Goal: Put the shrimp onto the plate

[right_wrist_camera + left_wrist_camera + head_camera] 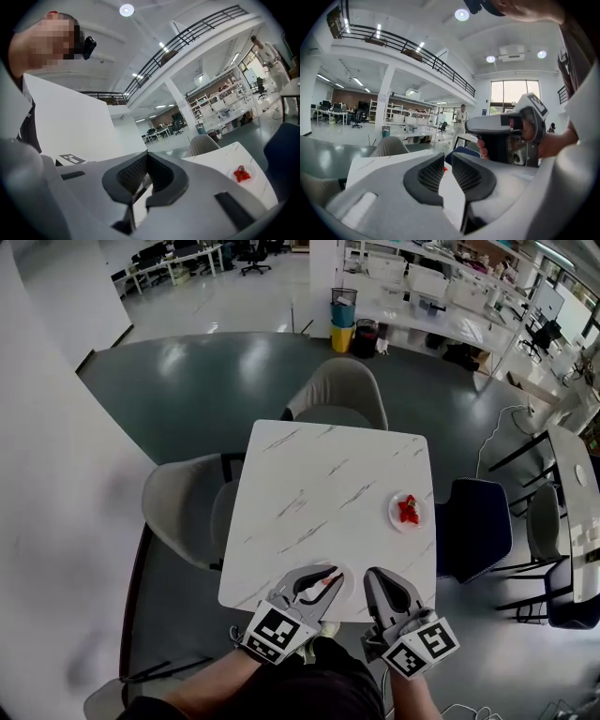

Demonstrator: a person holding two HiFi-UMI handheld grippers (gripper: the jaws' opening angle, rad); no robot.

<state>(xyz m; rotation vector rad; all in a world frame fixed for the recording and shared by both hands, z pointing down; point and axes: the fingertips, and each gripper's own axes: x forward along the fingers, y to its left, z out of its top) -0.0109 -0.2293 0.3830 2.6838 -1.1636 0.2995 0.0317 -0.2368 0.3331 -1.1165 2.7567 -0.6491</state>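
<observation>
Well, the red shrimp (408, 511) sits on the plate (395, 517), ahead and rightward; the right gripper (375, 576), pinched closed, is nearer than the left gripper (330, 579), slightly apart, empty.

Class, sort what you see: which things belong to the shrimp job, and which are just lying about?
For the job: shrimp, plate, left tongs, right tongs, table.
Just lying about: far grey chair, left grey chair, blue chair, bins.

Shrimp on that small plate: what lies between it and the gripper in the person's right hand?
Only bare marbled table, as the head view shows: nothing lies between the right gripper and the shrimp on its plate.
</observation>
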